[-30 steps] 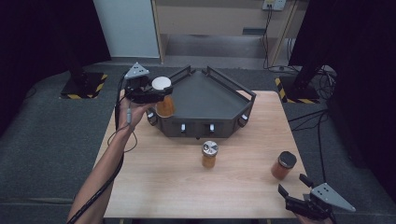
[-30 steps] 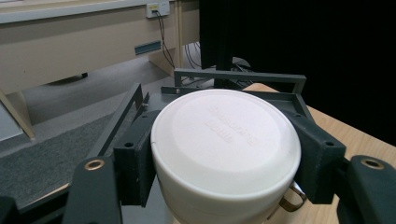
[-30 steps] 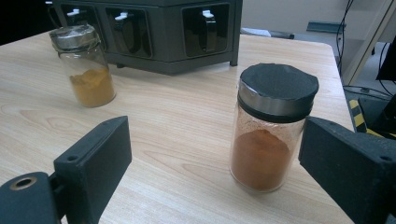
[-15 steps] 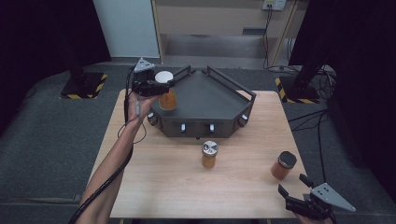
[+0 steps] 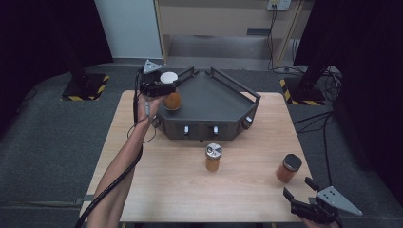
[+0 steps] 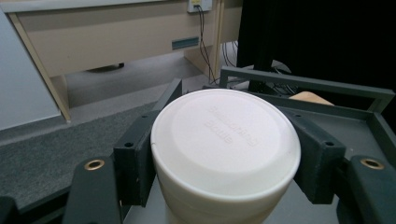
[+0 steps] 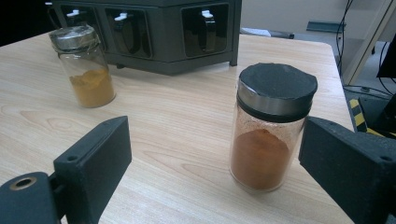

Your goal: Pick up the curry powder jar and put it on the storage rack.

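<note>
Your left tool is clamped on the white lid of a jar of orange powder, 1 jaw on each side of the lid, as the left gripper view shows up close. From the high view, the jar sits or hangs just above the left corner of the dark rack at the back of the counter; whether its base touches the rack floor cannot be told.

What could go wrong: the grip is on the lid alone, so if you let go before the base is seated, the jar may tip against the raised rail beside it or topple onto the rack floor. A slanted release would cause the same.

Your right tool rests near the front right corner of the counter with its jaws apart and nothing between them. The black-lidded jar of reddish powder stands upright just ahead of it, closer to 1 jaw; an uneven approach could nudge it over. A silver-lidded jar stands mid-counter, in front of the rack, well apart from both tools.
</note>
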The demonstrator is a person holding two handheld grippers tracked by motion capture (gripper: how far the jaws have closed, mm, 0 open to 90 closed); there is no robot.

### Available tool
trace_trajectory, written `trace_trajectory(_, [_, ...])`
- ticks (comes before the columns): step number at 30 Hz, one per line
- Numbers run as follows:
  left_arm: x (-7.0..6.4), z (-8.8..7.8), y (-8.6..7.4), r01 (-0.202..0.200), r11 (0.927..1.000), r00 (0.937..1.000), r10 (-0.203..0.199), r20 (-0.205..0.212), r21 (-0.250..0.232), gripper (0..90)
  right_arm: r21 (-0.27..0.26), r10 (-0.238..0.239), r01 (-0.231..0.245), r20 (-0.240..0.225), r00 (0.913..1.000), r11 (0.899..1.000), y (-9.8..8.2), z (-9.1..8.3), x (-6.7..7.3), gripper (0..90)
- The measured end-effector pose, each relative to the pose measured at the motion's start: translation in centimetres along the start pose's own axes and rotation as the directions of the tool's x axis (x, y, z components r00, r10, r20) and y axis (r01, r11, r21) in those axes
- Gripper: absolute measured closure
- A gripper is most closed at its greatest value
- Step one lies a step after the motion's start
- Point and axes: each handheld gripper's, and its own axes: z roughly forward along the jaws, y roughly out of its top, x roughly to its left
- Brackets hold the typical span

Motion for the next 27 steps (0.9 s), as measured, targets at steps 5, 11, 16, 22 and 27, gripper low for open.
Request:
trace_trajectory(5, [-0.09, 0.32, -0.11, -0.007, 0.9999, 1.0, 0.007, -0.005, 0.008, 32.9, -0.003, 0.003, -0.003, -0.001, 1.0, 1.0, -0.04, 0.01, 0.01, 9.4])
trace_trajectory(11, [-0.01, 0.65, -0.31, -0.002, 0.9999, 1.0, 0.002, -0.005, 0.017, 32.8, -0.003, 0.003, -0.003, -0.002, 1.0, 1.0, -0.04, 0.02, -0.01, 9.4])
trace_trajectory(16, [0.08, 0.83, -0.62, 0.006, 0.9999, 1.0, -0.006, -0.007, 0.016, 32.8, -0.002, 0.002, -0.002, -0.001, 1.0, 1.0, -0.04, 0.03, 0.02, 9.4])
trace_trajectory(22, [-0.04, 0.82, -0.77, 0.005, 0.9999, 0.9999, -0.005, -0.011, 0.012, 32.7, -0.003, 0.003, -0.003, -0.004, 1.0, 1.0, -0.05, 0.08, 0.01, 9.4])
trace_trajectory(27, [-0.09, 0.89, -0.92, 0.003, 1.0, 0.9999, -0.003, -0.012, 0.006, 32.6, -0.003, 0.002, -0.002, -0.004, 1.0, 1.0, -0.05, 0.05, 0.0, 9.4])
